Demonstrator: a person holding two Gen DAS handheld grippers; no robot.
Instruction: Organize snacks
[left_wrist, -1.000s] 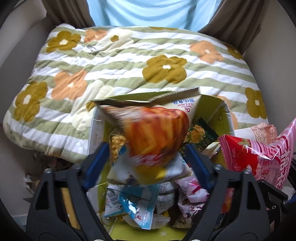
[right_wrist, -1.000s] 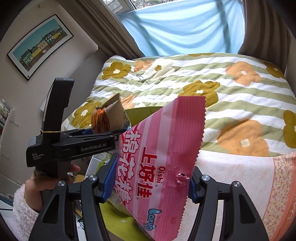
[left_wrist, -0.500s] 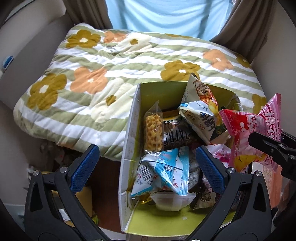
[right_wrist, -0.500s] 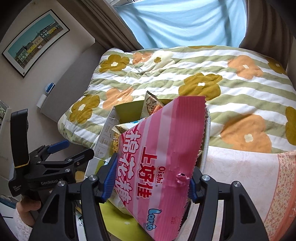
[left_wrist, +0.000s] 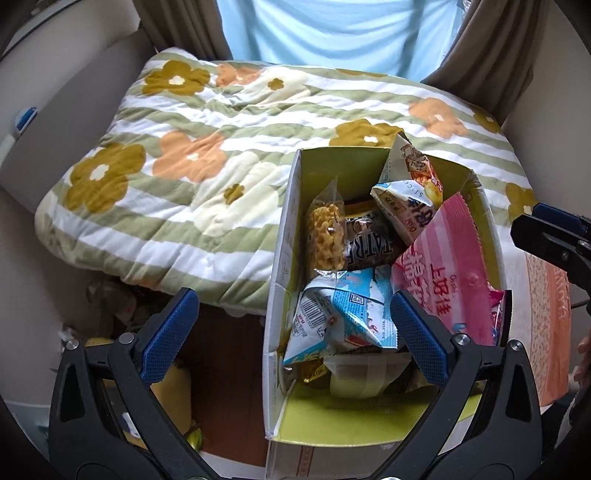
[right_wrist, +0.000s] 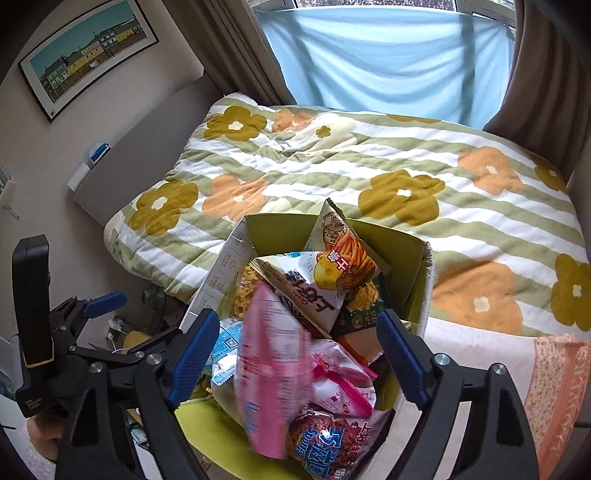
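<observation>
Snack box nearly filled on a flowered bed

A flowered quilt (right_wrist: 369, 177) is spread across the upper frame; at lower centre a green-lined box (left_wrist: 291, 229) is crammed with snack packets. A pink marshmallow bag (right_wrist: 266, 373), just let go as the right hand-held gripper (right_wrist: 299, 362) was opened, is seen blurred atop the heap. The left hand-held gripper (left_wrist: 295, 332) is held open and empty at lower left. Tidying appears largely done; overflow seems the remaining hazard.

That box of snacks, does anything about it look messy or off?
Yes. The box is overfilled: packets lie jumbled at all angles, an orange stick-snack bag pokes above its rim, and the pink bag lies tilted on top.
</observation>
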